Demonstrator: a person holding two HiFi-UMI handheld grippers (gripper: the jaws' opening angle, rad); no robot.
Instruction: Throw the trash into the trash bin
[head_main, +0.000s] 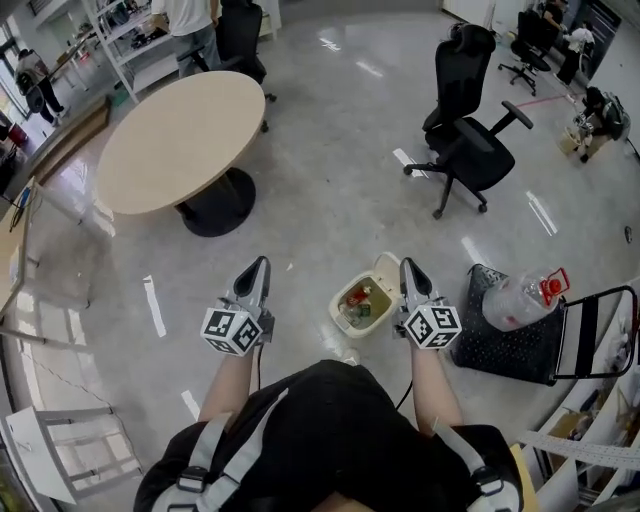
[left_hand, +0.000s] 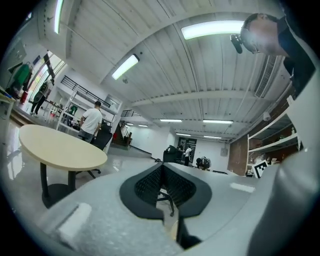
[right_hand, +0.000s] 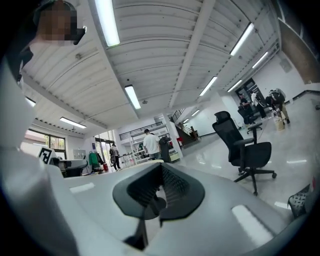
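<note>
- Head view: a cream plastic trash bin (head_main: 335, 308) stands open on the glossy grey floor (head_main: 330, 150), with mixed trash (head_main: 358, 302) inside.
- The left gripper (head_main: 257, 268) shows left of the bin and the right gripper (head_main: 410, 268) at its right edge.
- Bare floor spreads beyond the bin. A round beige table (head_main: 180, 140) stands well beyond it to the left and a black office chair (head_main: 465, 140) beyond it to the right.
- A black mesh crate (head_main: 505, 345) bearing a clear red-capped bottle (head_main: 518, 298) sits near the bin's right.
- Left gripper view: the left gripper (left_hand: 162, 167) has its jaws closed, nothing between. The table (left_hand: 60, 147) stands left.
- Right gripper view: the right gripper (right_hand: 161, 167) has its jaws closed and empty. The chair (right_hand: 245, 145) stands right.
</note>
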